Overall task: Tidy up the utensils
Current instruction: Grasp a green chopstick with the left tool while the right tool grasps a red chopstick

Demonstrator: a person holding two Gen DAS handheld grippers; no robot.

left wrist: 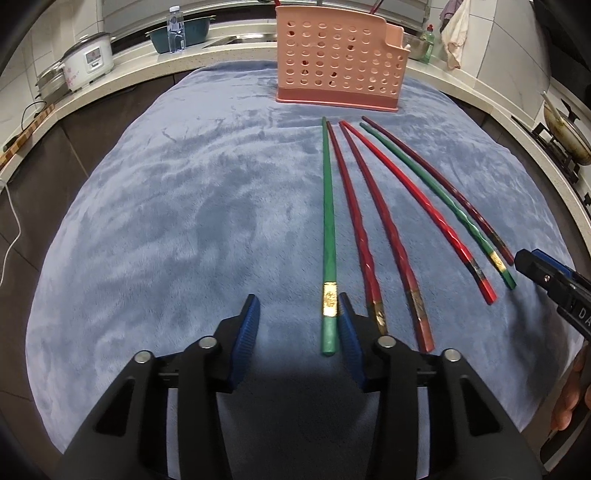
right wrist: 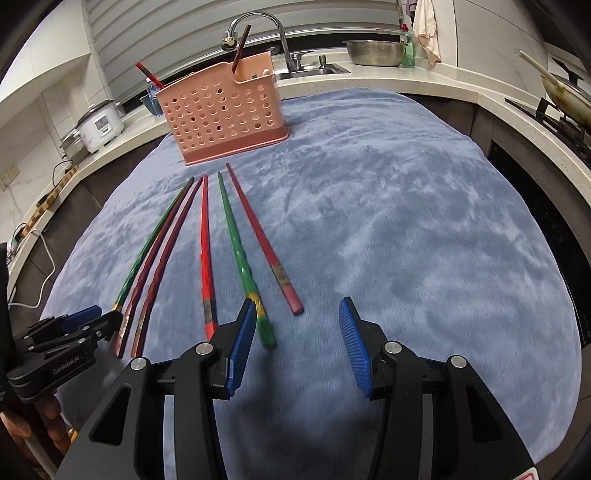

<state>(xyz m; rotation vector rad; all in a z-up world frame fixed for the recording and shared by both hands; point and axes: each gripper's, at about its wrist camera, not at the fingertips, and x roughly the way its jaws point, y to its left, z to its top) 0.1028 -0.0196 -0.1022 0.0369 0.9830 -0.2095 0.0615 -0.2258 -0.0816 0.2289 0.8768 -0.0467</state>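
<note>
Six chopsticks lie fanned out on a blue cloth [left wrist: 184, 206] spread over a kitchen table, thin tips aimed at a pink holder [left wrist: 338, 61] standing at the cloth's far edge. In the left wrist view, the left gripper [left wrist: 298, 325] hangs low over the near ends with its blue pads spread wide and nothing between them; the butt of the leftmost green chopstick [left wrist: 326, 236] lies just inside the right pad, and two red chopsticks [left wrist: 354, 221] run just beyond that pad. Further right lie a bright red chopstick [left wrist: 424, 206], a second green one [left wrist: 454, 214] and a dark maroon one [left wrist: 436, 177]. The right gripper [right wrist: 297, 328], seen in its own view, is likewise wide open and empty above the cloth, its left pad over the gold-banded end of a green chopstick [right wrist: 236, 251]. Two more chopsticks [right wrist: 240, 48] stand upright in the holder [right wrist: 221, 118]. Behind it are a faucet [right wrist: 258, 29] and sink, a rice cooker [left wrist: 88, 62] on the counter at left, and a pan [left wrist: 565, 129] on the stove at right.
</note>
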